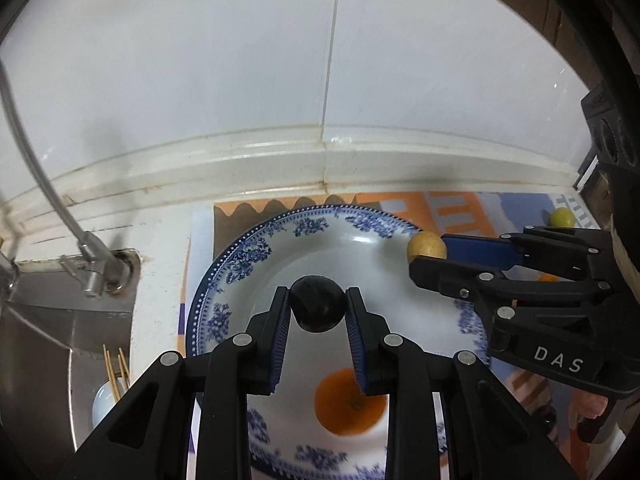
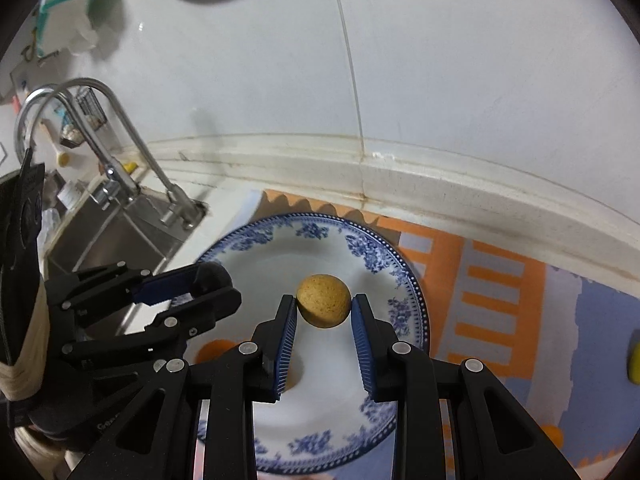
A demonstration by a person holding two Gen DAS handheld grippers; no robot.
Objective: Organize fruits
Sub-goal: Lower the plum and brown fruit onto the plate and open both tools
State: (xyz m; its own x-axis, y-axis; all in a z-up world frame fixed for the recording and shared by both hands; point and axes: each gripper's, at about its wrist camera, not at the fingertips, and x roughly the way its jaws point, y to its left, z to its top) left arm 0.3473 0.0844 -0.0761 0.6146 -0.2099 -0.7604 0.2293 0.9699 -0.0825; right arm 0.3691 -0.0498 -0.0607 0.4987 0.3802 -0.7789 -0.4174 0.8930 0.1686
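Observation:
My left gripper (image 1: 318,304) is shut on a dark round fruit (image 1: 317,303) and hangs over the blue-and-white plate (image 1: 256,248). An orange fruit (image 1: 350,402) lies on the plate beneath it. My right gripper (image 2: 324,308) is shut on a tan round fruit (image 2: 323,300) above the same plate (image 2: 384,256). In the left wrist view the right gripper (image 1: 426,254) comes in from the right with the tan fruit (image 1: 426,244) at its tips. The right wrist view shows the left gripper (image 2: 208,284) at the left.
The plate rests on an orange and lilac patterned mat (image 2: 500,300) against the white tiled wall. A steel sink (image 2: 112,236) with a curved tap (image 2: 120,128) lies to the left. A yellow-green fruit (image 1: 562,217) sits on the mat at the right, and a yellow thing (image 2: 634,362) at the right edge.

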